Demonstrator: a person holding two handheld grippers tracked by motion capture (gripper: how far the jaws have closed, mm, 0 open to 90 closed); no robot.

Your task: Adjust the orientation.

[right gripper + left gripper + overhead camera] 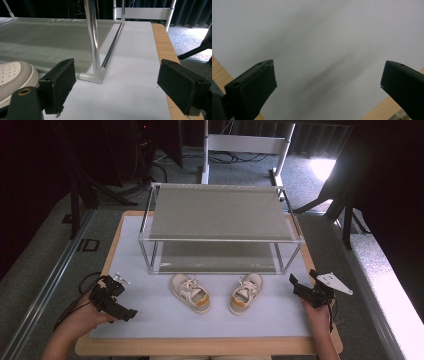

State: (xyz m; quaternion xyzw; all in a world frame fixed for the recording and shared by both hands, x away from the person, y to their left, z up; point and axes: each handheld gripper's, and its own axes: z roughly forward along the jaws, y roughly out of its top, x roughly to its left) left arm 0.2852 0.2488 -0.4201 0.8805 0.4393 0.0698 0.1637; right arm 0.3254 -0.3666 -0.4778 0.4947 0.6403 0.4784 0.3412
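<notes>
Two shoes: the left shoe point(190, 293) and the right shoe point(245, 293) lie side by side on the white mat point(150, 320) near the middle of the desk point(210, 347), just in front of the rack's lower shelf point(215, 256), neither touched.
Rack: the two-tier shoe rack point(220, 212) stands toward the far edge of the desk, both shelves bare as far as the high view lets me see.
Left gripper point(114, 297): rests near the desk's front left corner, jaws spread wide with nothing between them; its own view point(327, 75) looks down on bare mat.
Right gripper point(309, 289): sits near the desk's right edge, jaws likewise released and empty; its own view point(116, 87) faces the rack's front corner post point(93, 37), with the toe of the right shoe point(15, 77) just left of its left jaw.
Step in hand: probably the start, both hands parked before any reach.
Next move: each gripper likely has to swing inward to its nearer shoe, straddle the heel or side wall, close, then lift clear of the shelf's front bar.
Care: the shoes are soft, so a grip low on the sole rim should hold better.
</notes>
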